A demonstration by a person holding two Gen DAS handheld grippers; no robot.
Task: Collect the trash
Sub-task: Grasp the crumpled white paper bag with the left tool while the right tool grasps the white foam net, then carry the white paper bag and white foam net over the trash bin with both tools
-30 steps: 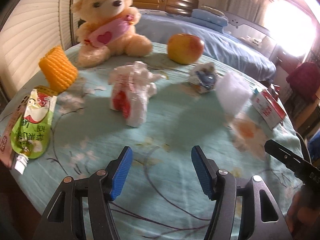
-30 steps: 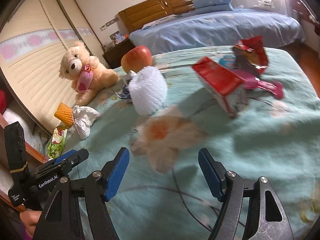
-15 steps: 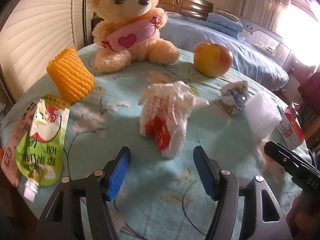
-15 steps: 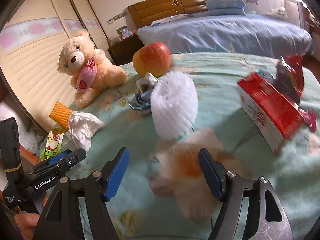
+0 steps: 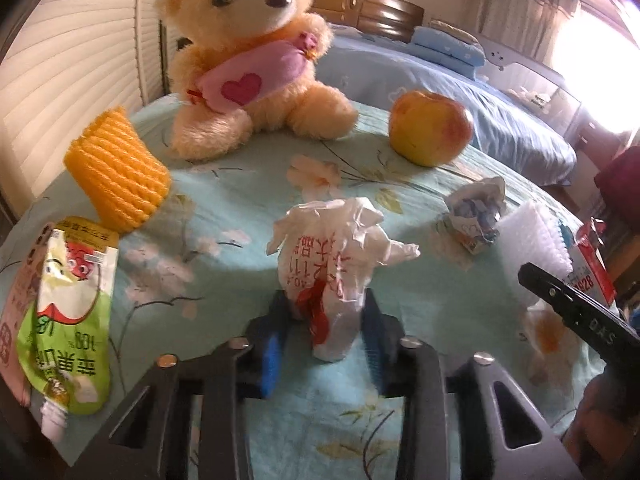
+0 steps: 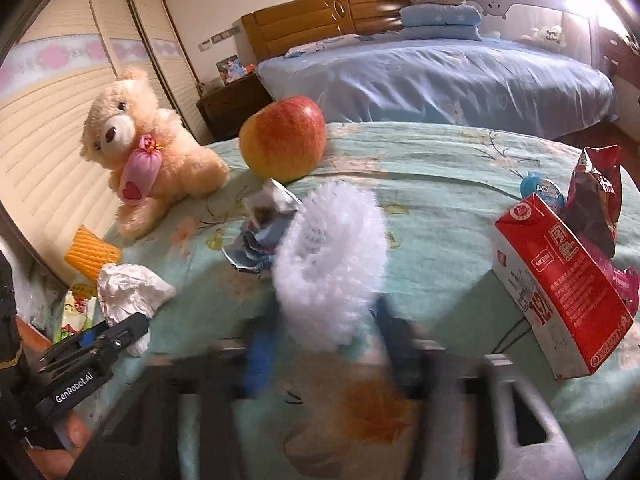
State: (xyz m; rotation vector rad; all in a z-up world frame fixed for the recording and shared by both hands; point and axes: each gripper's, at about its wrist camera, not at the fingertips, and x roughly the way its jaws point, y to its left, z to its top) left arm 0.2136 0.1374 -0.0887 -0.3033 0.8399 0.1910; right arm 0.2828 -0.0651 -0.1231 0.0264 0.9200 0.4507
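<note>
My left gripper [image 5: 324,340] has closed onto a crumpled white paper wrapper with red print [image 5: 336,256] standing on the teal floral tablecloth [image 5: 224,216]; both blue pads touch its lower sides. The same wrapper [image 6: 128,288] shows in the right wrist view. My right gripper [image 6: 324,344], blurred by motion, has its blue pads at either side of a white foam fruit net [image 6: 328,256]. Other trash: a crumpled blue-and-silver wrapper [image 5: 476,212], a green juice pouch [image 5: 68,320], an orange foam net [image 5: 116,172], a red carton [image 6: 560,292] and a dark red snack bag [image 6: 596,192].
A teddy bear [image 5: 256,60] and an apple [image 5: 430,128] sit at the table's far side. A bed with blue bedding [image 6: 440,76] lies beyond. The table edge runs close on the left by the louvred wardrobe doors [image 5: 72,56].
Both grippers moved forward. The left one narrowed from wide open to pinch the white wrapper. The right one advanced over the orange flower print and narrowed around the white foam net.
</note>
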